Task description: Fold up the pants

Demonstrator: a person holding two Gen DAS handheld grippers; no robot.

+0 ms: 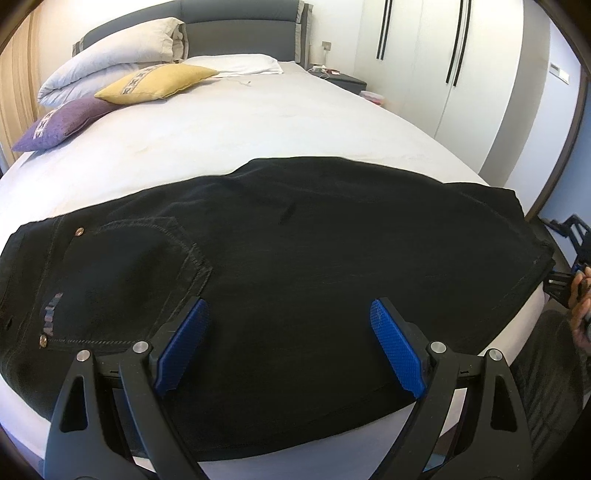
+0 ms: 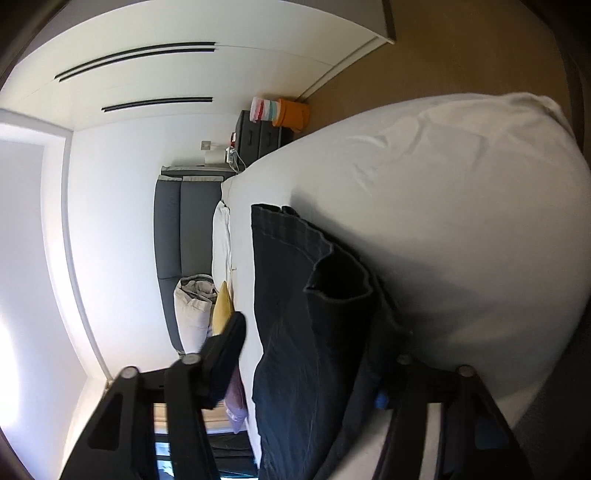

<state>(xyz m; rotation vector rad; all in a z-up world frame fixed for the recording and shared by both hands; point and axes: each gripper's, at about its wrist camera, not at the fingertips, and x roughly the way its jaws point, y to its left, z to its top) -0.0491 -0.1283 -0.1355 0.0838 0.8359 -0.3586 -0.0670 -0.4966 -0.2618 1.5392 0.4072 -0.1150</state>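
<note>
We see a big bed with a white sheet (image 1: 258, 122). At its far end stands a dark grey padded headboard (image 1: 240, 33). On the far left lie three cushions in the left view: one square purple cushion (image 1: 62, 123), one square yellow cushion (image 1: 159, 83) and one fat pale folded pillow (image 1: 122, 55). One flat white pillow (image 1: 236, 64) lies by the headboard. On the far right is a tall white wardrobe with thin black handles (image 1: 443, 55). In the right view we also see one small dark grey bedside chest (image 2: 258, 134) and one orange tub (image 2: 293, 114) beside it on the brown floor.

The black denim pants (image 1: 295, 258) lie flat across the near edge of the bed, with one back pocket on the left. Nothing lies on top of them.

Our left gripper with blue ribbed pads (image 1: 288, 321) hangs tilted down over the pants. Its two fingers stand wide apart and hold nothing.

Our right gripper with black fingers (image 2: 314, 354) is turned on its side at the right end of the pants. The hem end (image 2: 340, 273) stands up between its two fingers. The picture is blurry there, so we cannot tell if the fingers press the cloth. A hand (image 1: 581, 306) holds this gripper at the far right edge.
</note>
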